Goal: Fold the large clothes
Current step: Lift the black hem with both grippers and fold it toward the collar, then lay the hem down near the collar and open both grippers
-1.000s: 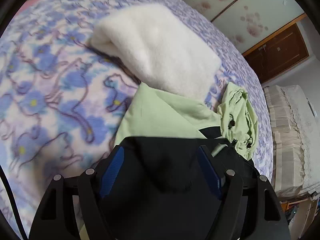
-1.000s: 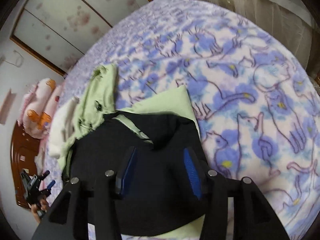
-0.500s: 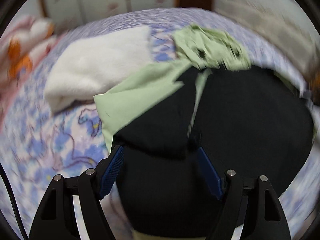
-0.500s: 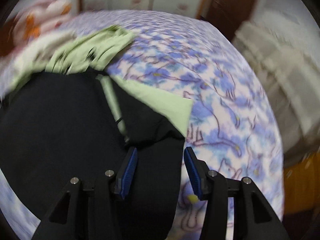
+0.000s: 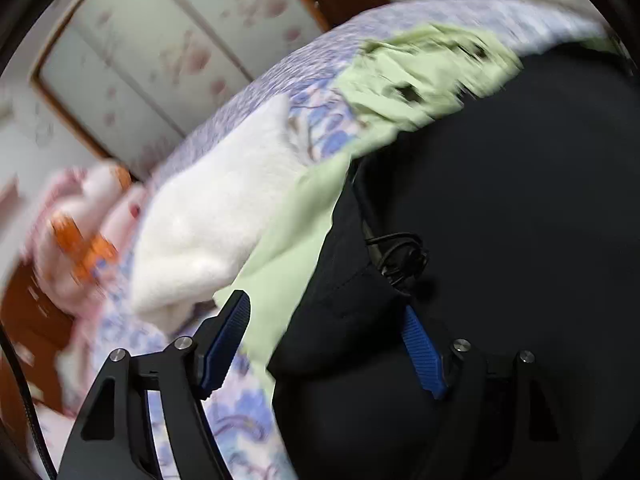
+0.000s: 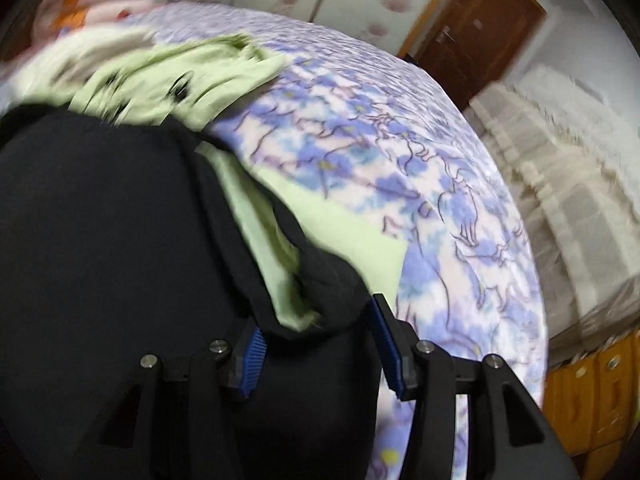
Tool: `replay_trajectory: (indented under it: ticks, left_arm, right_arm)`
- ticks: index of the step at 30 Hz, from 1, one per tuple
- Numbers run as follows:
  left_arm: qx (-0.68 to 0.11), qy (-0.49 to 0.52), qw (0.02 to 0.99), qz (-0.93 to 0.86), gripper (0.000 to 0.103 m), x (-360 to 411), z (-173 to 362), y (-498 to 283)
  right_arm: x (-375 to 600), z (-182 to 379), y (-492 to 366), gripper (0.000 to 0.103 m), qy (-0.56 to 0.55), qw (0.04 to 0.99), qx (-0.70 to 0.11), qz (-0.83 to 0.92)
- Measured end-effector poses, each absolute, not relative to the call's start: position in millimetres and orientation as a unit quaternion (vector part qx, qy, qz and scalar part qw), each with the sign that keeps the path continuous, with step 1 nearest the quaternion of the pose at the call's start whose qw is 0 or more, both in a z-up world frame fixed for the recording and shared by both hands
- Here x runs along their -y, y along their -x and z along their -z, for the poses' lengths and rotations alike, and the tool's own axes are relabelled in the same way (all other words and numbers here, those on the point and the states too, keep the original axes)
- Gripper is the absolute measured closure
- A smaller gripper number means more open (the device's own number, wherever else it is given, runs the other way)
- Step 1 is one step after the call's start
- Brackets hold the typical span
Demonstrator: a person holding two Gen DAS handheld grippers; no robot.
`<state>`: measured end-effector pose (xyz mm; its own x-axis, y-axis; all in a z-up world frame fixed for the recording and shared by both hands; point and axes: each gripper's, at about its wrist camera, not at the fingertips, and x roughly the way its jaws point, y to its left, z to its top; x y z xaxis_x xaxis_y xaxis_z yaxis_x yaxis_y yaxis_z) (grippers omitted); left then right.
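Black-and-green jacket (image 5: 500, 200) fills the lower right of your left view. Your left gripper (image 5: 326, 344) jaws are closing around its dark fold; your right gripper (image 6: 316, 344) jaws pinch its hem.

Ahead and right of the right gripper (image 6: 316, 344), the flowered blanket (image 6: 452, 216) lies bare and open. To its left the black-and-green jacket (image 6: 100, 220) fills the way. Ahead-left of the left gripper (image 5: 326, 340), a white folded garment (image 5: 224, 216) and pink bedding (image 5: 76, 232) block passage.
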<state>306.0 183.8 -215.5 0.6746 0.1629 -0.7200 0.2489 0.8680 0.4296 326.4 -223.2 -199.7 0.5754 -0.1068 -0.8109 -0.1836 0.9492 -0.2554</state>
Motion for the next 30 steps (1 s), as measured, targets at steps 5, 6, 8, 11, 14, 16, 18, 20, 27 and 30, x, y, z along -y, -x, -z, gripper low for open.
replay_trajectory:
  ticks: [5, 6, 8, 11, 14, 16, 18, 20, 27, 30]
  left_arm:
    - [-0.462, -0.033, 0.885, 0.035, 0.036, -235.5, 206.5, -362.7]
    - [-0.47, -0.009, 0.882, 0.039, 0.036, -241.8, 210.1, -367.7]
    - [-0.491, 0.051, 0.868, 0.053, 0.036, -257.0, 219.2, -380.6]
    - [-0.496, 0.088, 0.861, 0.066, 0.036, -270.0, 227.7, -386.8]
    - [-0.49, 0.122, 0.86, 0.077, 0.04, -277.5, 232.2, -378.4]
    - [-0.484, 0.151, 0.858, 0.077, 0.059, -288.8, 234.5, -377.0]
    - [-0.485, 0.183, 0.851, 0.081, 0.074, -299.4, 239.1, -375.4]
    - [-0.48, 0.199, 0.85, 0.087, 0.089, -299.0, 238.3, -373.8]
    - [-0.448, 0.182, 0.872, 0.073, 0.098, -279.7, 207.5, -362.6]
    - [-0.428, 0.184, 0.883, 0.062, 0.098, -278.7, 185.1, -363.0]
  right_arm:
    - [252.3, 195.1, -360.8, 0.054, 0.021, 0.873, -0.487, -0.032]
    - [256.1, 197.7, -365.2, 0.054, 0.004, 0.869, -0.494, -0.039]
    - [262.7, 204.4, -372.1, 0.054, -0.026, 0.859, -0.508, -0.049]
    - [272.4, 213.2, -376.7, 0.054, -0.067, 0.85, -0.519, -0.068]
    - [282.8, 217.0, -378.2, 0.054, -0.112, 0.844, -0.518, -0.082]
    - [288.1, 219.0, -377.1, 0.054, -0.138, 0.845, -0.509, -0.088]
    - [292.8, 220.7, -377.0, 0.063, -0.157, 0.845, -0.505, -0.083]
    - [296.4, 223.4, -375.4, 0.086, -0.17, 0.844, -0.505, -0.068]
    - [288.6, 189.5, -347.7, 0.096, -0.153, 0.874, -0.458, -0.042]
    - [293.9, 160.6, -338.7, 0.096, -0.167, 0.89, -0.422, -0.041]
